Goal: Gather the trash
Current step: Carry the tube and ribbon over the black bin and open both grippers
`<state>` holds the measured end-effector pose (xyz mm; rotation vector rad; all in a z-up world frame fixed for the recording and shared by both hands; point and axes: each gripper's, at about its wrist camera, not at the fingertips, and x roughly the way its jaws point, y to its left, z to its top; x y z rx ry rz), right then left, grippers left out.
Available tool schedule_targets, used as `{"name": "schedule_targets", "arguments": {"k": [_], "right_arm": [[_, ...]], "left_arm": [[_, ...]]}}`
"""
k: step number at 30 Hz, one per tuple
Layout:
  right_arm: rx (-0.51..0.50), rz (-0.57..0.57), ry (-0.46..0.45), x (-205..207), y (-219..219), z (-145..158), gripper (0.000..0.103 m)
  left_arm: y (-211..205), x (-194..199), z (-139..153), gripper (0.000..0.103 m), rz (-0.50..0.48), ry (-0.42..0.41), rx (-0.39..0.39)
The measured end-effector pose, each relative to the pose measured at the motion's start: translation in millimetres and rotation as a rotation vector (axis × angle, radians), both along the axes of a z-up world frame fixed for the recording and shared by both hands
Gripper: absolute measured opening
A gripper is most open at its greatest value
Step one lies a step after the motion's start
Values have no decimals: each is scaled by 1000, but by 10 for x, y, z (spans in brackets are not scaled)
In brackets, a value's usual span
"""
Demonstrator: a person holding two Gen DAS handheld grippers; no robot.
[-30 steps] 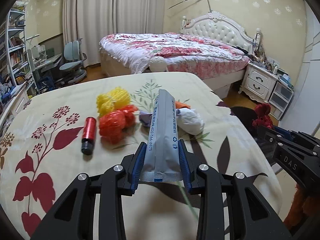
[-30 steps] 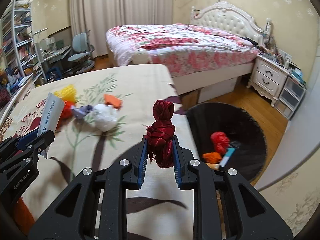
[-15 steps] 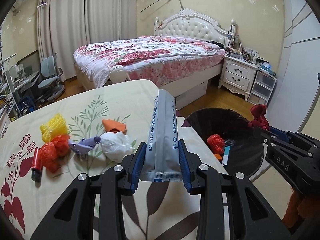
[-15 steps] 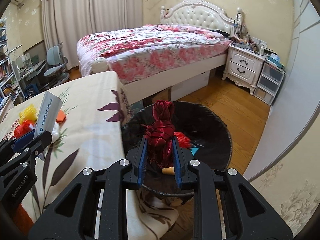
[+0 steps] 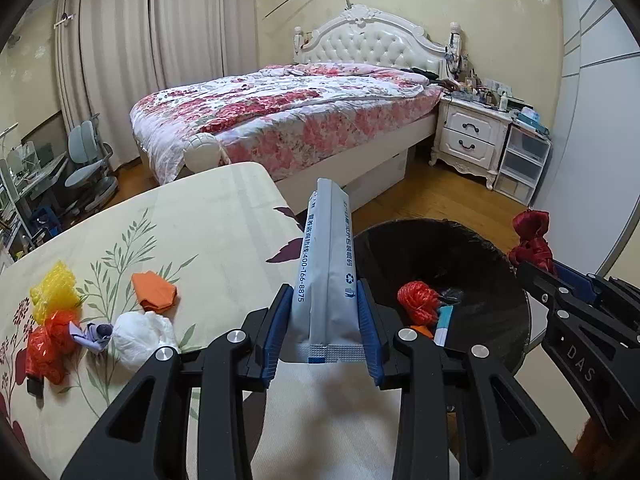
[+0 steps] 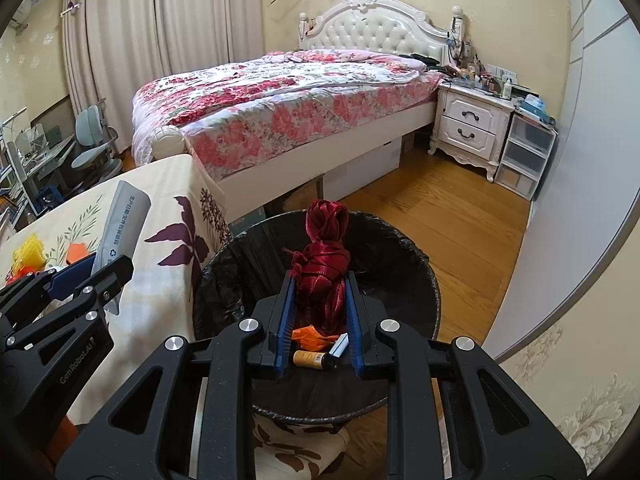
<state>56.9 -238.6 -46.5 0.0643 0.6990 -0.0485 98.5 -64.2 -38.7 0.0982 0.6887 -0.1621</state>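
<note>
The red ribbon bundle [image 6: 326, 264] is clamped in the right gripper [image 6: 320, 320] directly above the bin [image 6: 400, 248]; the grey packet [image 5: 326, 276], clamped upright by the left gripper [image 5: 325, 328], is held beside its rim.

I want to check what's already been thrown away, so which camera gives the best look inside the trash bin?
The right wrist view: it looks down into the black-lined trash bin, showing its rim and the scraps at the bottom, partly behind the dark red ribbon bundle. The left wrist view shows the bin from the side, partly hidden by the right tool.

Both grippers [image 5: 326, 316] [image 6: 320, 312] clamped, angled downward
</note>
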Motion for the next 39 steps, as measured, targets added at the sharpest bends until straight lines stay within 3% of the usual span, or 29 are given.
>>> {"name": "schedule_targets", "arguments": {"k": [17, 31, 33, 39], "right_arm": [[12, -50, 55, 295, -204, -245, 23], [6, -77, 63, 365, -267, -284, 25], [2, -80, 63, 362, -267, -284, 28], [-7, -110, 49, 332, -288, -259, 41]], "left_arm": [[-304, 303, -189, 35, -20, 45, 38], [-395, 367, -155, 37, -45, 53, 34], [-395, 375, -146, 50, -43, 49, 36], [-378, 352, -101, 73, -22, 24, 34]]}}
